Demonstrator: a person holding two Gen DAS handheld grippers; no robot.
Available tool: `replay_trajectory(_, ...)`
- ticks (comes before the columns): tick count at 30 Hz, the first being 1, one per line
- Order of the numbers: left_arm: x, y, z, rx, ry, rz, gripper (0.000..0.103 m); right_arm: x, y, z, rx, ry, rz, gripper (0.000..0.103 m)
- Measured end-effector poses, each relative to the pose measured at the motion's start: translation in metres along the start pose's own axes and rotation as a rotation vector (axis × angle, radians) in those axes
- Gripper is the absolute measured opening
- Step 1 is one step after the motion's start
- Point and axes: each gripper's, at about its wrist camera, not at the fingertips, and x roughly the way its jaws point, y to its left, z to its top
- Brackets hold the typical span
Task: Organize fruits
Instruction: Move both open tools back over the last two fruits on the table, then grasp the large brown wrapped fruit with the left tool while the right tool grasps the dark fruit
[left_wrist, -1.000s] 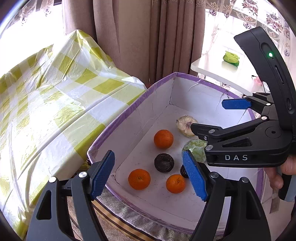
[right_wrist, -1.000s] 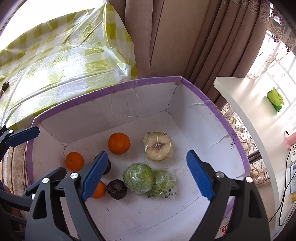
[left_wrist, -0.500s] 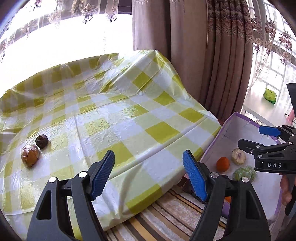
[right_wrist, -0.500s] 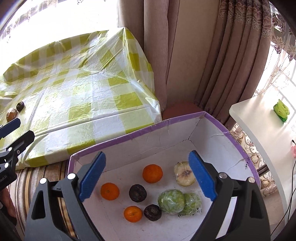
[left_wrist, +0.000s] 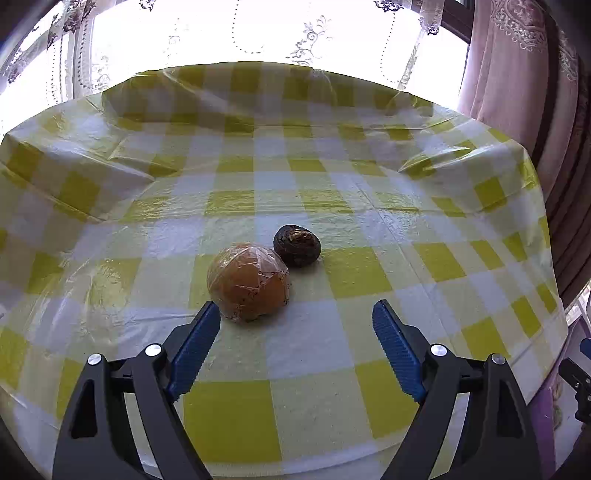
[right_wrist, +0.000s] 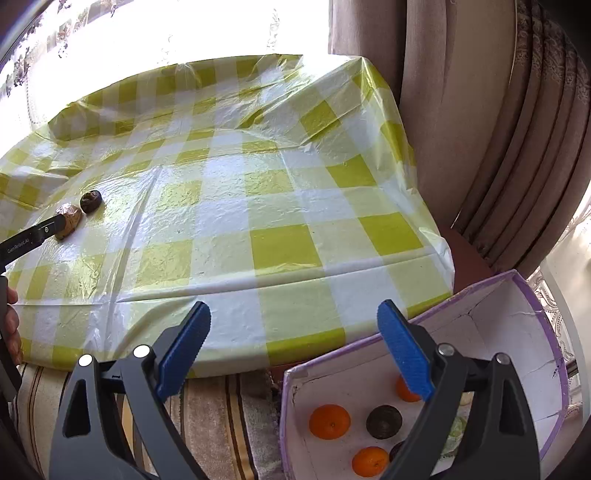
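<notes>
Your left hand-held gripper (left_wrist: 297, 325) opening wide, empty, just short of wrapped fruit (left_wrist: 248, 282). Your right hand-held gripper (right_wrist: 293, 326) wide, empty, over surface (right_wrist: 280, 236) edge. Curtain (right_wrist: 480, 129) behind.

Two fruits (left_wrist: 248, 282) touch on the table (left_wrist: 332, 206); box (right_wrist: 546, 332) beside it.

Tablecloth (left_wrist: 236, 424): yellow-green and white check, glossy. Wrapped fruit (left_wrist: 248, 281) near cloth's middle: orange-brown under clear film. Small fruit (left_wrist: 297, 245) touching it: dark brown, almost black, pale patch on top. Left gripper (left_wrist: 295, 343): black frame, blue ridged pads. Right gripper (right_wrist: 293, 347): same black and blue. Box (right_wrist: 532, 339) off table's right edge: white inside, purple rim. Inside box: oranges (right_wrist: 329, 421) bright orange, round fruit (right_wrist: 384, 421) dark brown. Curtain (right_wrist: 480, 129): beige-brown. Striped cloth (right_wrist: 218, 424) below table's near edge: tan with brown lines.
</notes>
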Motion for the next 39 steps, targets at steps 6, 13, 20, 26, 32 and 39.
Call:
replay_trajectory(6, 0.019, 0.023, 0.007, -0.017, 0.046, 0.047, 0.083, 0.014, 0.038, 0.016, -0.053, -0.004, 0.074, 0.093)
replay_trajectory(13, 0.037, 0.019, 0.012, 0.027, 0.085, 0.102, 0.081, 0.023, 0.076, 0.033, -0.111, -0.033, 0.137, 0.094)
replay_trajectory(20, 0.049, 0.016, 0.016, 0.056, 0.126, 0.097, 0.065, 0.03, 0.108, 0.05, -0.13, -0.04, 0.2, 0.095)
replay_trajectory(26, 0.047, 0.017, 0.016, 0.063, 0.121, 0.081, 0.06, 0.044, 0.135, 0.067, -0.135, -0.034, 0.227, 0.095)
replay_trajectory(32, 0.04, 0.036, 0.014, -0.013, 0.101, 0.065, 0.059, 0.069, 0.173, 0.082, -0.157, 0.006, 0.269, 0.095)
replay_trajectory(39, 0.03, 0.065, 0.011, -0.125, 0.063, 0.071, 0.059, 0.097, 0.211, 0.096, -0.187, 0.06, 0.298, 0.093)
